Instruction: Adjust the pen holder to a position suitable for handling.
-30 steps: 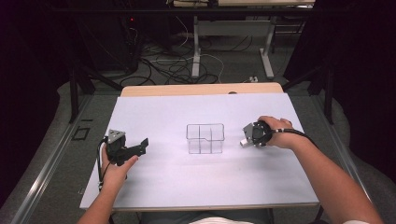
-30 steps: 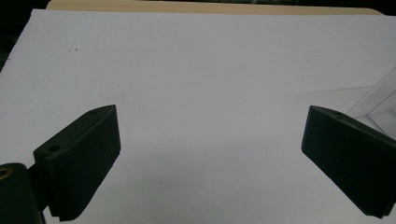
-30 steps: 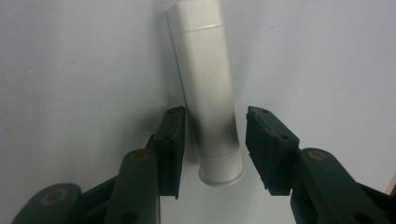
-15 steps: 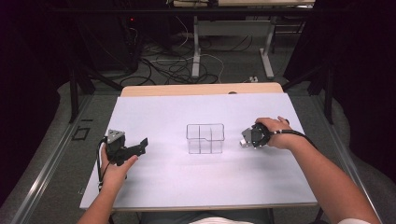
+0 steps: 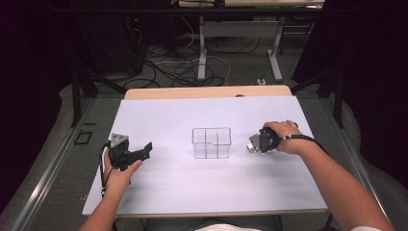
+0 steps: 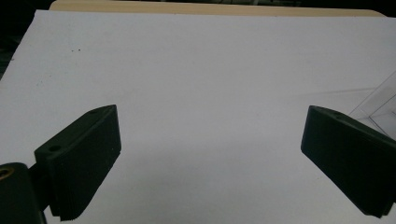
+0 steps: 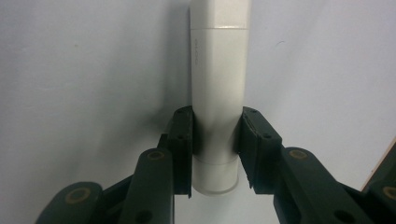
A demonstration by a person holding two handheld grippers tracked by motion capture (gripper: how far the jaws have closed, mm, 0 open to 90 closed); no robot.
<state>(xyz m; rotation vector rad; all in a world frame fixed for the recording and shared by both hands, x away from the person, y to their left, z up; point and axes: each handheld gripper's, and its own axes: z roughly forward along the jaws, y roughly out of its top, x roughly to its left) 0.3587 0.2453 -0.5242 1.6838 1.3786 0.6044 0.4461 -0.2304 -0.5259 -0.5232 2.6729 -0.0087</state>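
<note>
A clear plastic box (image 5: 211, 142) with inner dividers stands in the middle of the white table (image 5: 192, 187); its corner (image 6: 379, 103) shows at the right edge of the left gripper view. My left gripper (image 5: 143, 151) rests at the table's left, pointing toward the box, jaws wide apart and nothing between them (image 6: 210, 161). My right gripper (image 5: 257, 143) sits just right of the box. In the right gripper view it (image 7: 217, 149) is shut on a white tube (image 7: 217, 88) with a seam near its far end, held over the table.
A wooden strip (image 5: 207, 92) runs along the table's far edge. Beyond it on the floor are cables (image 5: 178, 67) and table legs (image 5: 202, 53). Dark space lies to both sides of the table.
My right hand with its gripper has shifted slightly toward the near edge of the table. The left gripper and the clear box have stayed put.
</note>
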